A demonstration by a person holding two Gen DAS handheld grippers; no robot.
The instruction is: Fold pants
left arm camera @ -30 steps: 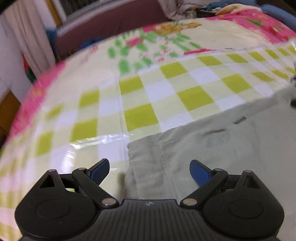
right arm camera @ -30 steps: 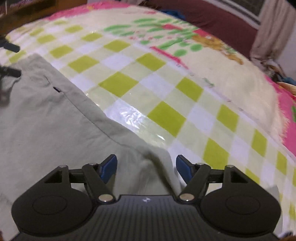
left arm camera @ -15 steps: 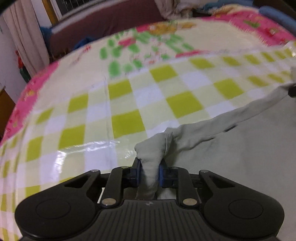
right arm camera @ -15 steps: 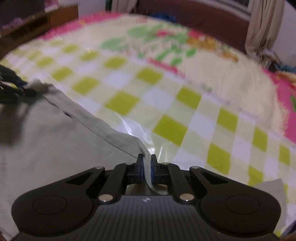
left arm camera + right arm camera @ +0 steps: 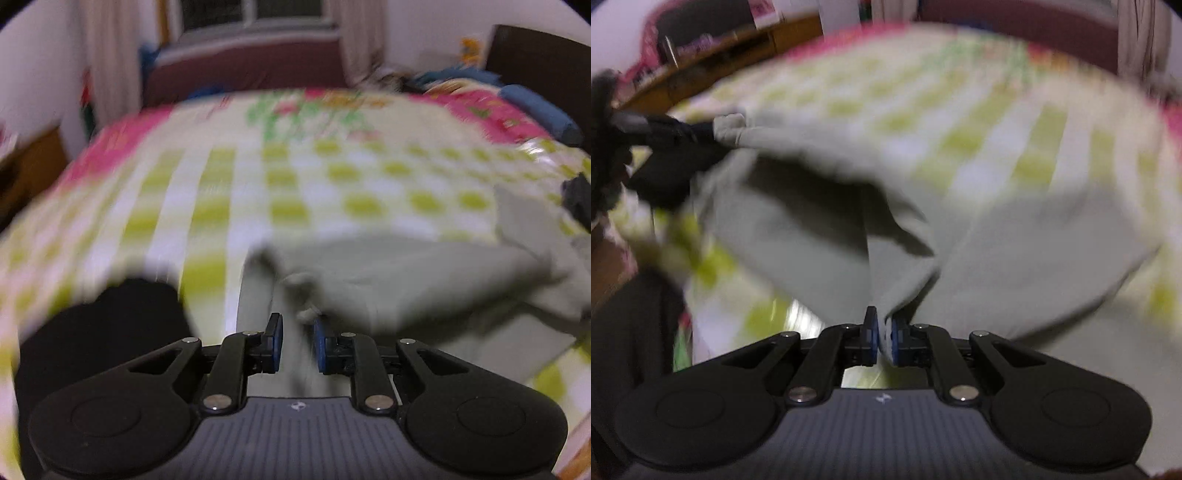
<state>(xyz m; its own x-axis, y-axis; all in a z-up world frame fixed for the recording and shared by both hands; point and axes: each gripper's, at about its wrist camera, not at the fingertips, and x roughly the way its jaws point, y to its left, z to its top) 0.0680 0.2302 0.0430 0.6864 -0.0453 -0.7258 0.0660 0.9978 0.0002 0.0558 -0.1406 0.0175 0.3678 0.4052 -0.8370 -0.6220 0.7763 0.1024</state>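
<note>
Your left gripper (image 5: 297, 345) and right gripper (image 5: 882, 338) each pinch a bunch of the pants (image 5: 1015, 258) — the cloth hangs lifted between them above the checked bedspread (image 5: 221, 192).

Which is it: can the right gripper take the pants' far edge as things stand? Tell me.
Probably not. The right gripper is shut on a fold of the pants, so it has no free jaws; the left gripper is pinching cloth too.

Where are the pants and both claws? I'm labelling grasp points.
pants (image 5: 1034, 251), right wrist view, broad lifted panel.
right claw (image 5: 884, 334), right wrist view, pinched fabric edge.
left claw (image 5: 297, 343), left wrist view, gripped cloth bunch.
</note>
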